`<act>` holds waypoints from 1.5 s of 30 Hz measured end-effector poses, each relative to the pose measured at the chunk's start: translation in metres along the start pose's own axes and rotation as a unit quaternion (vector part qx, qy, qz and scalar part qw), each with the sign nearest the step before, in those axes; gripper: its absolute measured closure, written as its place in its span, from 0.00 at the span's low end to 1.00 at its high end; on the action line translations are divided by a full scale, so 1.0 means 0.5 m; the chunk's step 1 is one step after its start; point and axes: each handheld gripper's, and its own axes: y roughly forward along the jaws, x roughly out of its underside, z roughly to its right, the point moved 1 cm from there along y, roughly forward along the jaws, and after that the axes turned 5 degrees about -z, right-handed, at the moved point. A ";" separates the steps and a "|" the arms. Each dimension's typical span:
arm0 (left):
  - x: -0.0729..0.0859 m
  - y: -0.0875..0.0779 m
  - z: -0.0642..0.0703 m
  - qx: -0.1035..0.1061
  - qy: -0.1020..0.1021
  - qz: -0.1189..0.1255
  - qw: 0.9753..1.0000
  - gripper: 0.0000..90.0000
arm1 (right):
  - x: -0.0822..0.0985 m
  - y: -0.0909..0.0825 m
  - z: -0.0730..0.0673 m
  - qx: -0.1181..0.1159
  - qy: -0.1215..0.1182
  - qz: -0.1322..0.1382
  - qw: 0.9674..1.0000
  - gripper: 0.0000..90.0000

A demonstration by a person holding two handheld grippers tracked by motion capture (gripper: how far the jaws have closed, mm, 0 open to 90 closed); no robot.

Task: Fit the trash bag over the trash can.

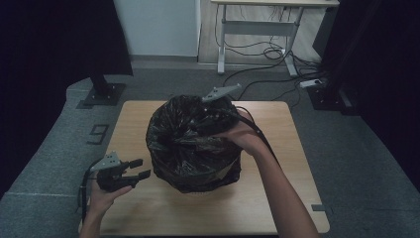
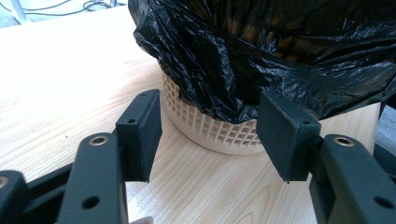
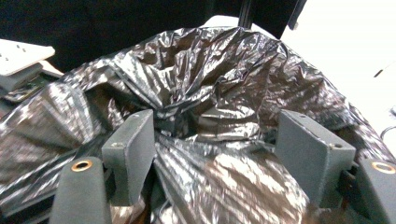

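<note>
Black bag (image 1: 190, 148) lining a white basket (image 2: 212, 130), mid-surface.

The glossy, crinkled bag drapes over the basket's rim and hangs partway down its sides, with its top gathered into folds toward the middle. The round lattice basket stands upright, its lower wall bare, roughly centred between the surface's left and right edges.

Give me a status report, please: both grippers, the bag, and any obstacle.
Left gripper open, empty, beside the basket. Right gripper open over the black bin bag, nothing pinched. Bag draped over the basket rim, bunched at the middle. Nothing in the way.
</note>
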 end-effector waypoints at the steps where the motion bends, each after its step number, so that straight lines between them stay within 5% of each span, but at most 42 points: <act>1: 0.000 0.000 0.000 0.000 0.001 -0.001 1.000 0.45 | 0.006 -0.008 -0.002 0.001 -0.002 0.004 1.000 0.31; 12: 0.000 -0.002 0.004 -0.002 -0.002 0.000 1.000 0.45 | 0.091 -0.103 -0.013 0.007 -0.008 0.050 0.999 0.31; 24: 0.000 -0.002 0.012 -0.004 0.000 -0.005 1.000 0.45 | 0.216 -0.191 0.016 0.022 0.001 0.095 0.995 0.30; 45: 0.014 0.003 0.007 -0.003 -0.009 -0.013 1.000 0.45 | 0.415 -0.173 0.047 0.031 0.041 0.134 0.990 0.29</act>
